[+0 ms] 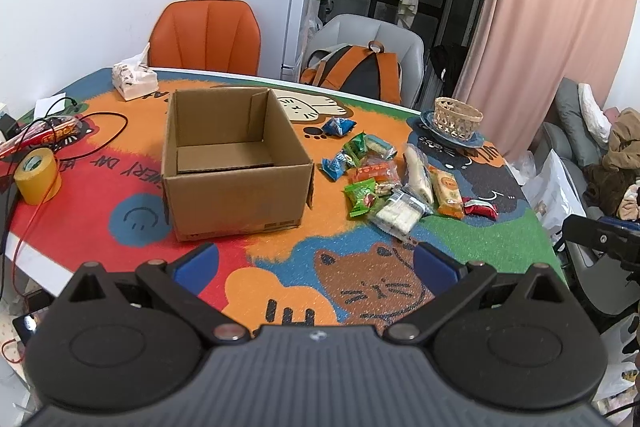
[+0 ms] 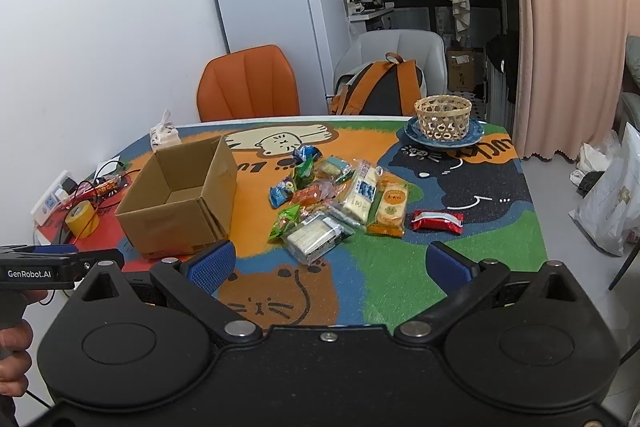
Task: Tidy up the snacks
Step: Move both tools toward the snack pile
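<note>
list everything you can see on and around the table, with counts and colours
cardboard box: 1, brown, open and empty, left part of table
snack packets: a dozen or so, mixed colours, piled right of the box
red packet: 1, red, apart at the pile's right edge
woven basket: 1, tan, on a blue plate at the far right corner
tape roll: 1, yellow, left edge
tissue pack: 1, white, far left
table mat: 1, multicoloured with cats
chairs: orange chair; white chair holding an orange backpack
fridge: 1, white
left gripper: open, empty
right gripper: open, empty
</note>
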`<action>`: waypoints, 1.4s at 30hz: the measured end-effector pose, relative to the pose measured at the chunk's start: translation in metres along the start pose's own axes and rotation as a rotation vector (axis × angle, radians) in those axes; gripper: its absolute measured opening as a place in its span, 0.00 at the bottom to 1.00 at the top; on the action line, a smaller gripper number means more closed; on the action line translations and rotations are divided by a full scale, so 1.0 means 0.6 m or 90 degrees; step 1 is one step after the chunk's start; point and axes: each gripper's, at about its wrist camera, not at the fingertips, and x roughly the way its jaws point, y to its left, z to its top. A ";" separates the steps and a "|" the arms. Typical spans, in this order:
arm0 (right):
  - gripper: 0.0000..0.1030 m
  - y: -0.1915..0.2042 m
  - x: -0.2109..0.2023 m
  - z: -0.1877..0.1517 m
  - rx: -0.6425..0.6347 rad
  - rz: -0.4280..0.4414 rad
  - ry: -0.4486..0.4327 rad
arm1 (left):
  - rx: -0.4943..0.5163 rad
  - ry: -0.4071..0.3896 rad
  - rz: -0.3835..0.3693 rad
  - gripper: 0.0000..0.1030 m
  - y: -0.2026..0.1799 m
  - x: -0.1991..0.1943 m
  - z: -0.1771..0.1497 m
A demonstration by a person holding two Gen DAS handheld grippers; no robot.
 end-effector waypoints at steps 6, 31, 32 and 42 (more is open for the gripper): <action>1.00 -0.017 0.017 -0.003 -0.002 -0.006 -0.009 | 0.010 0.012 0.010 1.00 -0.012 0.028 0.009; 1.00 -0.114 0.121 -0.037 0.044 0.000 0.024 | -0.003 0.019 -0.017 0.98 -0.075 0.154 0.010; 1.00 -0.120 0.125 -0.038 0.049 0.001 0.025 | -0.005 0.022 -0.021 0.98 -0.077 0.161 0.009; 1.00 -0.147 0.164 -0.041 0.038 -0.014 0.028 | -0.006 0.031 -0.052 0.89 -0.101 0.217 0.010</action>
